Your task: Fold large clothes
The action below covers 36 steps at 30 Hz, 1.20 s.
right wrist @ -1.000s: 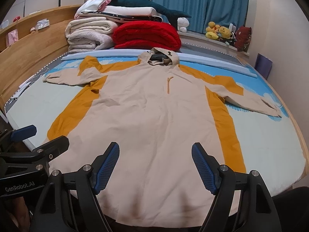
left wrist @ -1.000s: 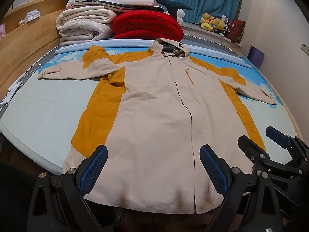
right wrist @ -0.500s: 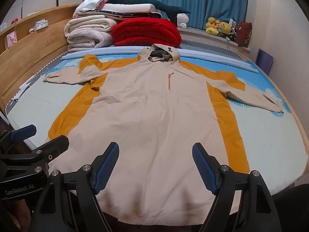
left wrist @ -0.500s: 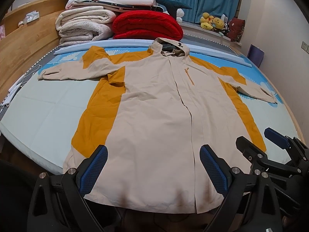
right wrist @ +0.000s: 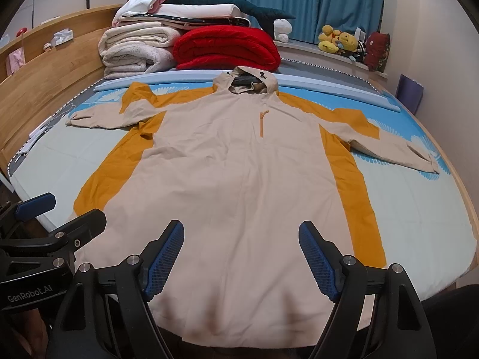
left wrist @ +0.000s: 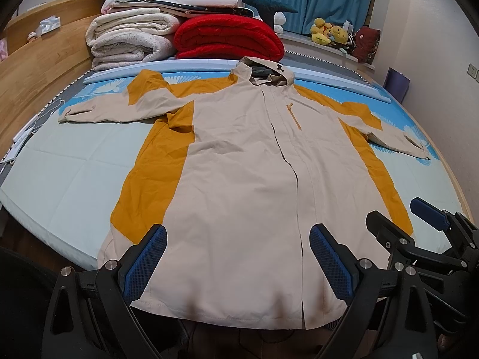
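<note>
Nothing moved; jacket (left wrist: 248, 185) hem cut off

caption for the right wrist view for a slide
Open right gripper above the hem of a beige-and-mustard hooded jacket spread flat on the bed.

The coat (right wrist: 239, 179) sits slightly lower in the right wrist view than a second ago
</note>
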Each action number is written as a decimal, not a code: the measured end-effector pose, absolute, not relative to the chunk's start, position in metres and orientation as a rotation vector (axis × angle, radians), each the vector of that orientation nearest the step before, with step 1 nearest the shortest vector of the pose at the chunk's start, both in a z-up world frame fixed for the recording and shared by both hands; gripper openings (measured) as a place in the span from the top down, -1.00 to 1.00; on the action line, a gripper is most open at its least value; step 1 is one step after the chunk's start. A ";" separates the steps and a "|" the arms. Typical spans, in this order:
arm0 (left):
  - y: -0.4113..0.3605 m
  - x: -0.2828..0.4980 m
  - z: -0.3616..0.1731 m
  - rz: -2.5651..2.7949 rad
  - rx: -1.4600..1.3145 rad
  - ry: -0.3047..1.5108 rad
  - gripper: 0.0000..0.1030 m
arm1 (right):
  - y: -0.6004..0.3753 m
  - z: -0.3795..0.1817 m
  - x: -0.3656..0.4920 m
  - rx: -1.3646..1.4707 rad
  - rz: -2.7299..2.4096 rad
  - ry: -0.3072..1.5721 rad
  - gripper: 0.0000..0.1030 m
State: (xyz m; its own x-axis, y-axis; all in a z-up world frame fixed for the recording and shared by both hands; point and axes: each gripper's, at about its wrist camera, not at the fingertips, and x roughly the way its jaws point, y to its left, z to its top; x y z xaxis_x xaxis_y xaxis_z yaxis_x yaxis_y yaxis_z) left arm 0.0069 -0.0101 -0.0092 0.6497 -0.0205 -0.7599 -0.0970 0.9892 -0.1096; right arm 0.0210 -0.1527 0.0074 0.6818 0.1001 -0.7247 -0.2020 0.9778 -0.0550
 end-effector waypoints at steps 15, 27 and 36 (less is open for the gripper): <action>-0.011 0.008 -0.009 0.042 -0.143 0.864 -0.84 | -0.152 0.006 0.021 -0.135 0.172 0.804 -0.54; -0.009 0.016 0.009 0.016 -0.158 0.810 -0.46 | -0.163 0.021 0.014 -0.125 0.165 0.728 -0.54; 0.004 0.035 0.025 0.019 -0.152 0.806 -0.04 | -0.169 0.042 0.019 -0.103 0.138 0.640 -0.51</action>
State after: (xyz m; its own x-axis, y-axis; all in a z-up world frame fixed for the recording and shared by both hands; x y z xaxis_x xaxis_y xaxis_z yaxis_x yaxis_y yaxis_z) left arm 0.0350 0.0041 0.0253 0.6925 -0.0411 -0.7202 -0.0749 0.9889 -0.1284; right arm 0.0192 -0.1688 0.0422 0.7932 0.0963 -0.6013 -0.1601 0.9857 -0.0533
